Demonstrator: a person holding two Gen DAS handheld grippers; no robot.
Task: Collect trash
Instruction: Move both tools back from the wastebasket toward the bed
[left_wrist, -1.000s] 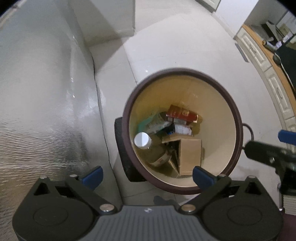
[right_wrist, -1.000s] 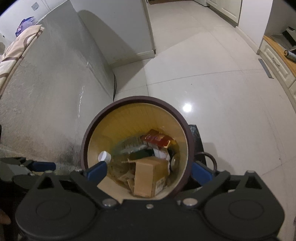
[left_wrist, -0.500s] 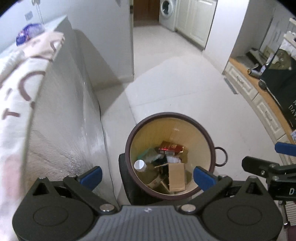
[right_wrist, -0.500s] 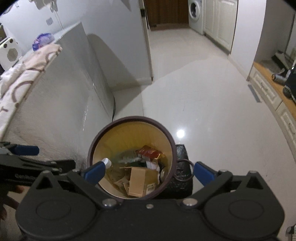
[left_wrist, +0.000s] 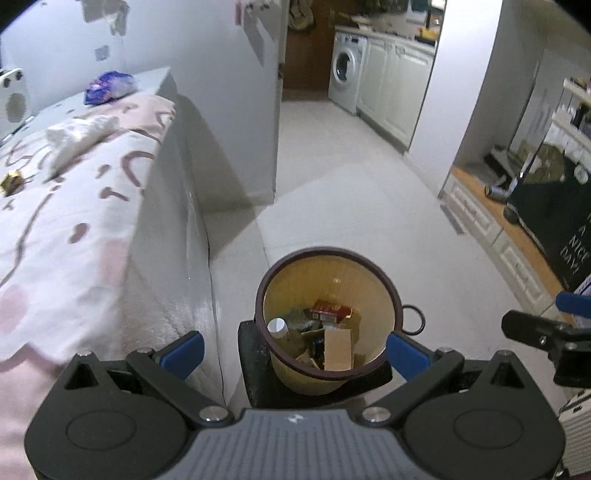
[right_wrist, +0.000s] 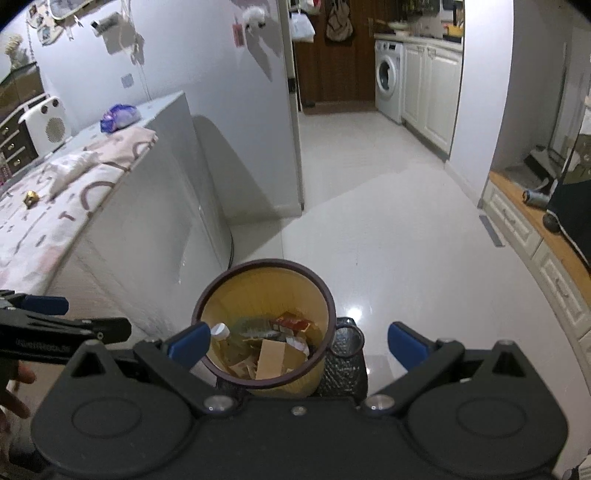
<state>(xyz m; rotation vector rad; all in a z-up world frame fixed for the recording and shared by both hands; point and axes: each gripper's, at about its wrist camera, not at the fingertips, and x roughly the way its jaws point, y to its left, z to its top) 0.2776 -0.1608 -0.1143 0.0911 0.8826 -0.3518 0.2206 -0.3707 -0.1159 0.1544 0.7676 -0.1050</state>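
Observation:
A yellow trash bin (left_wrist: 380, 295) with a dark brown rim stands on the white floor; the same bin (right_wrist: 258, 288) shows in the right wrist view. Inside lie a cardboard box (left_wrist: 338, 349), a red packet (left_wrist: 330, 309) and a white-capped bottle (left_wrist: 277, 326). My left gripper (left_wrist: 293, 349) hangs well above the bin, open, nothing between its blue fingertips. My right gripper (right_wrist: 295, 341) is also open and empty, high over the bin. On the patterned cloth to the left lie a crumpled white wrapper (right_wrist: 68, 166) and a small gold piece (right_wrist: 30, 197).
A grey cabinet (left_wrist: 173, 229) topped with a pink patterned cloth (left_wrist: 66, 206) stands left of the bin. A black mesh holder (right_wrist: 345, 363) sits right beside the bin. A purple bag (right_wrist: 120, 116) lies at the cabinet's far end. White drawers (right_wrist: 546, 266) line the right; a washing machine (right_wrist: 388, 79) stands far back.
Both grippers have risen and tilted up from close over the bin; the bin now looks much smaller and the cabinet top and room have come into view. Both stay open.

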